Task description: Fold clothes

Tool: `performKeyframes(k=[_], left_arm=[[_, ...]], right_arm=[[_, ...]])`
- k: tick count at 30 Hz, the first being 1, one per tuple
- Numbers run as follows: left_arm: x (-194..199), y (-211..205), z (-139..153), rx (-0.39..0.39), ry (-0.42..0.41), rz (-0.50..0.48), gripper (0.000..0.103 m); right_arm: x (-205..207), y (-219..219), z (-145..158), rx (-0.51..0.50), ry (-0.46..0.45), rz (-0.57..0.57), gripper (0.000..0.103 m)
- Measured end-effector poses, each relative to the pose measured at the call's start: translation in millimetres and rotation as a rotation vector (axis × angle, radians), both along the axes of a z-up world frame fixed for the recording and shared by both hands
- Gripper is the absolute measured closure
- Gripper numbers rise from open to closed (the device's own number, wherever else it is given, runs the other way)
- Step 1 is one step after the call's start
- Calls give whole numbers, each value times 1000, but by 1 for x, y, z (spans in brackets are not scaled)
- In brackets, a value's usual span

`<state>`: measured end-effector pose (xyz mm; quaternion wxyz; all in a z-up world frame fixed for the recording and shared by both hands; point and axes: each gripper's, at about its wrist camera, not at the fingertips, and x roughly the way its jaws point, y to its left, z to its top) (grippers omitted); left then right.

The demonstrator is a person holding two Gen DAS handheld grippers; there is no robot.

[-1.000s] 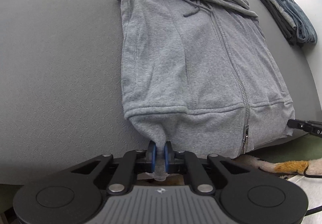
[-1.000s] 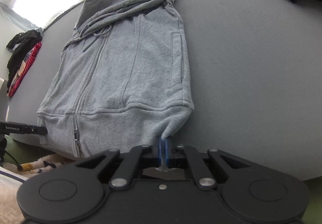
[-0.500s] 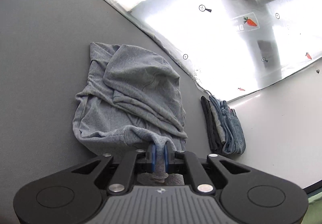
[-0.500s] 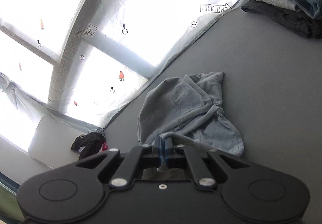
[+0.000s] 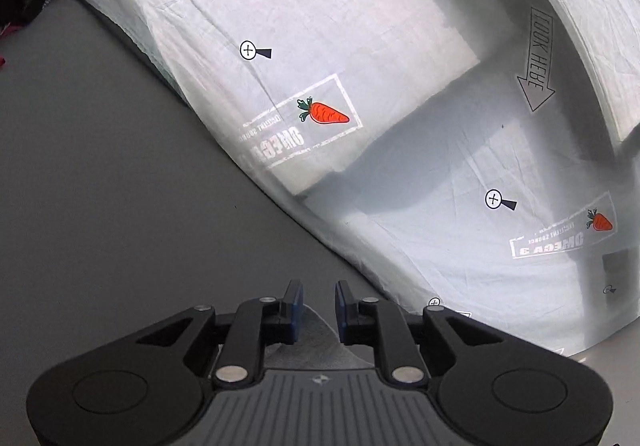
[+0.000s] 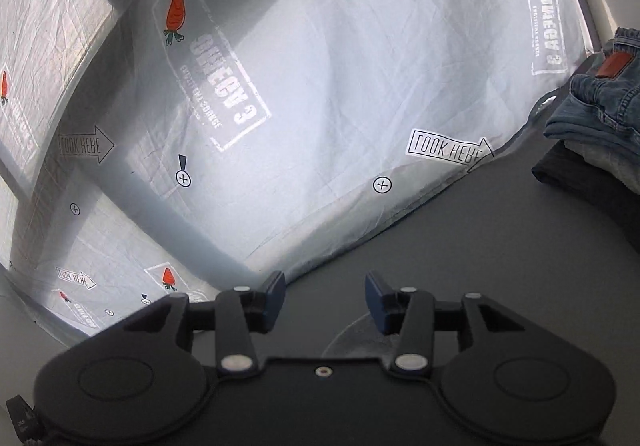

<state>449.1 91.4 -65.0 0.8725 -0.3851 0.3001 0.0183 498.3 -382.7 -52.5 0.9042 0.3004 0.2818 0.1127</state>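
Left gripper (image 5: 317, 306) stands parted, a strip of grey hoodie (image 5: 316, 338) lying just below its blue pads, not pinched. Right gripper (image 6: 325, 300) gapes wider — grey cloth beneath. Beyond, the grey table (image 6: 500, 246), folded jeans (image 6: 596, 105) stacked far right, then the printed sheet (image 6: 340, 65).

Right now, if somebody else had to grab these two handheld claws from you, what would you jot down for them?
Left gripper: open, a bit of the grey fleece hoodie just below its fingers, no longer pinched.
Right gripper: open, a grey hoodie edge visible under its right finger.
Both point over the grey padded table at the white carrot-print sheet.
Stack of folded blue jeans and dark clothes sits far right.
Done: hem carried up towards the hood and released.
Left: check the fold, which is mostly out of view, then probably move it to the stack.
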Motion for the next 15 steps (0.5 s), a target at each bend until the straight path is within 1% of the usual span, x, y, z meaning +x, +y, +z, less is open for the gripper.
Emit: performKeyframes(k=[2, 4, 5, 6, 7, 9, 11, 13, 14, 15], left_arm=[[11, -14, -7, 32, 28, -63, 66], [17, -32, -16, 80, 76, -133, 63], [16, -47, -23, 138, 108, -177, 57], [12, -60, -30, 202, 139, -213, 46], [9, -72, -36, 263, 166, -247, 42], [4, -94, -51, 368, 218, -316, 40], [-4, -106, -64, 440, 268, -343, 39], [-9, -109, -78, 502, 315, -338, 33], [-11, -108, -85, 529, 340, -330, 29], [-14, -104, -91, 540, 363, -317, 27]], right_arm=[[-7, 15, -14, -71, 25, 35, 53], [-14, 29, -28, -142, 49, 69, 50], [-17, 36, -35, -178, 61, 86, 45], [-20, 44, -42, -214, 74, 104, 43], [-24, 51, -49, -249, 86, 121, 39], [-31, 65, -63, -321, 110, 156, 30], [-37, 80, -77, -392, 135, 190, 18], [-44, 95, -91, -463, 160, 225, 11], [-48, 102, -98, -499, 172, 242, 8], [-49, 104, -104, -548, 179, 252, 8]])
